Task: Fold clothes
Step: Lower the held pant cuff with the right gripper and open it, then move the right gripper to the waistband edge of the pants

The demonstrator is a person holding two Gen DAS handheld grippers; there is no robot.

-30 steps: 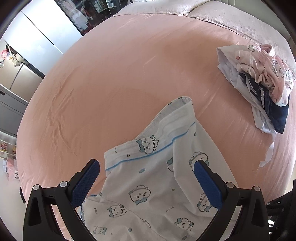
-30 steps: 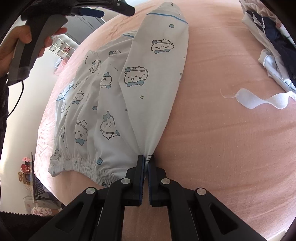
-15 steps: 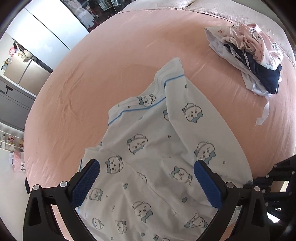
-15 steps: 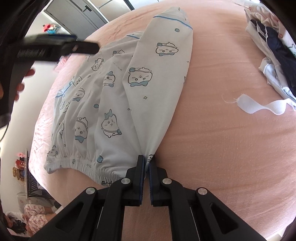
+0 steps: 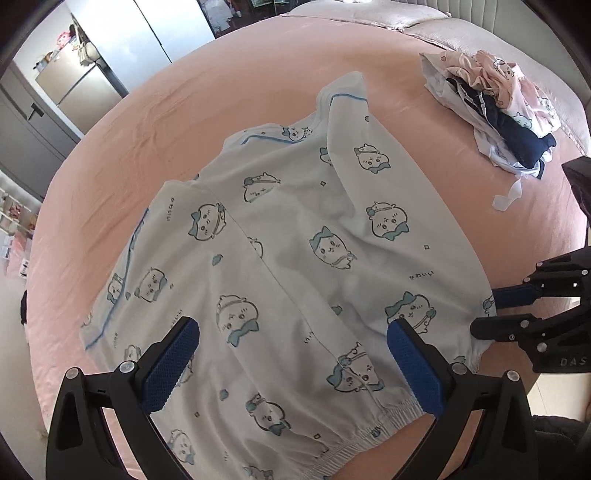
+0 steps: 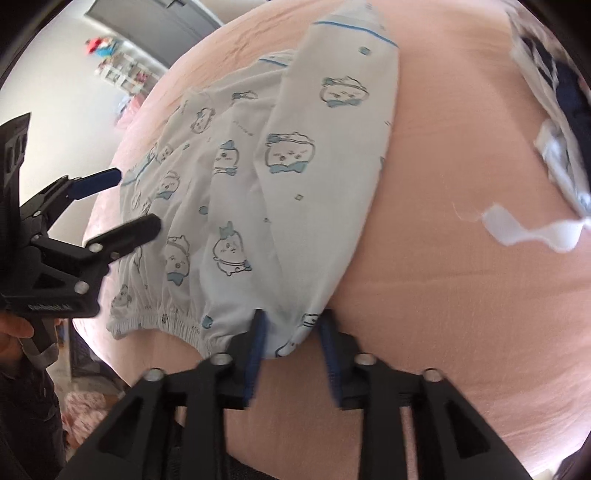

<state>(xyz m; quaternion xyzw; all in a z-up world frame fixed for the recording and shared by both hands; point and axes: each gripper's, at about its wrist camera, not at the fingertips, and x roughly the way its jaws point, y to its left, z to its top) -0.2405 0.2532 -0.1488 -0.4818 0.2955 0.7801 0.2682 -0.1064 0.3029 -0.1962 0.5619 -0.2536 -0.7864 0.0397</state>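
Observation:
White pyjama trousers [image 5: 295,240] printed with blue cartoon animals lie spread on the pink bed sheet [image 5: 184,129], elastic waistband nearest me. My left gripper [image 5: 291,332] hangs open over the waistband end, and no cloth is between its blue pads. The right gripper [image 6: 291,325] sits at the waistband's right corner, its jaws opening. That corner of the trousers [image 6: 295,184] lies loose between the pads. The left gripper [image 6: 129,201] shows at the left of the right wrist view, held by a hand. The right gripper [image 5: 495,312] shows at the trousers' right edge.
A heap of pink, white and navy clothes [image 5: 491,107] lies at the far right of the bed, with a white fabric strip [image 5: 509,195] trailing from it. Pillows [image 5: 369,14] line the far end. Grey cabinets [image 5: 92,85] stand beyond the bed's left side.
The left gripper has travelled from the leg ends back over the trousers to the waistband. The right gripper, shut on the waistband corner before, now has its jaws apart.

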